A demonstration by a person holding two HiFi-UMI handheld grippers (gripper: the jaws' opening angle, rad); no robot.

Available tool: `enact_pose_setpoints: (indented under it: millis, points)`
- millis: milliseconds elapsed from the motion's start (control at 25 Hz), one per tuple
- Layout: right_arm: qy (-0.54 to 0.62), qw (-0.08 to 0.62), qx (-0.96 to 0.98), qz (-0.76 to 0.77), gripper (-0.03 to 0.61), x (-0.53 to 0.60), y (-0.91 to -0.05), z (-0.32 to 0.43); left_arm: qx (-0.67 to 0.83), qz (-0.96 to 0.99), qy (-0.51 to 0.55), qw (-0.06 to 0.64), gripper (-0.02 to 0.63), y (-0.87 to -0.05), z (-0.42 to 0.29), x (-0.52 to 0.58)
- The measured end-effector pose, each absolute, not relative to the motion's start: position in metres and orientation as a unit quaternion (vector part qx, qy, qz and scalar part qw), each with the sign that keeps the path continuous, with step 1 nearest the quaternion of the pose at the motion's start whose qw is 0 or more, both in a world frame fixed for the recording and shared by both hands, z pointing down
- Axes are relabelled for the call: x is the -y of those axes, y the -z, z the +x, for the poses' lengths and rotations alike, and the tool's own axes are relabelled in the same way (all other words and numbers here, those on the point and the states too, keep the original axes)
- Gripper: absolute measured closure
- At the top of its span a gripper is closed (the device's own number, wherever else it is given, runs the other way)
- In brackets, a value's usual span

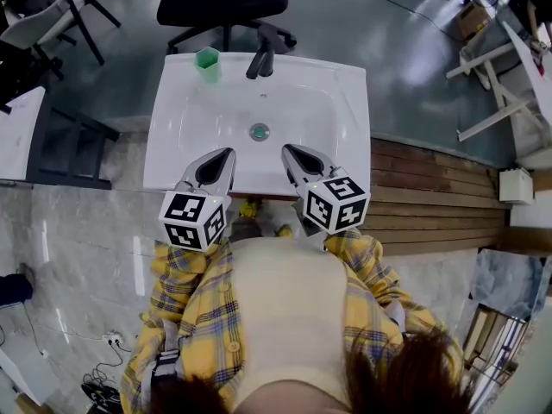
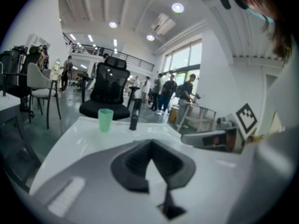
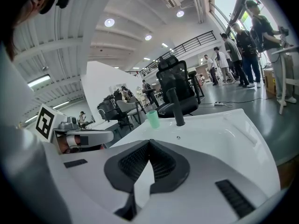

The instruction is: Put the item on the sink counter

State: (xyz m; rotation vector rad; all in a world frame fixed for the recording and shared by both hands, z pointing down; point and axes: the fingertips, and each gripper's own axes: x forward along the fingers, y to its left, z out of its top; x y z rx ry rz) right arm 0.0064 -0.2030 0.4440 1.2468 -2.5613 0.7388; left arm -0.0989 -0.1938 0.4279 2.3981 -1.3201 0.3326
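Observation:
A green cup (image 1: 207, 63) stands upright on the back left corner of the white sink counter (image 1: 345, 84), just left of the black faucet (image 1: 261, 59). My left gripper (image 1: 228, 152) and right gripper (image 1: 286, 147) hover side by side over the basin's front edge, both shut with nothing in them. In the left gripper view the closed jaws (image 2: 150, 143) point toward the cup (image 2: 105, 120) and the faucet (image 2: 134, 114). The right gripper view shows its own jaws (image 3: 149, 141) closed, with the cup (image 3: 153, 119) and the faucet (image 3: 176, 107) beyond.
The drain (image 1: 260, 131) sits mid-basin. A black office chair (image 1: 226, 3) stands behind the sink. A wooden slatted platform (image 1: 431, 197) lies to the right. Several people (image 2: 168, 90) stand far off in the room.

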Motion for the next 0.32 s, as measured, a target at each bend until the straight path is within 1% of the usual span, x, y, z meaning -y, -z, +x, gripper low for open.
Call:
enact_pose_setpoints:
  millis: [320]
  points:
    - [-0.250,0.099,0.867,0.420,0.565,0.2030,-0.4455,0.0053,0.474,0.851,-0.119,0.193,0.607,-0.4308,-0.0998,0.1942]
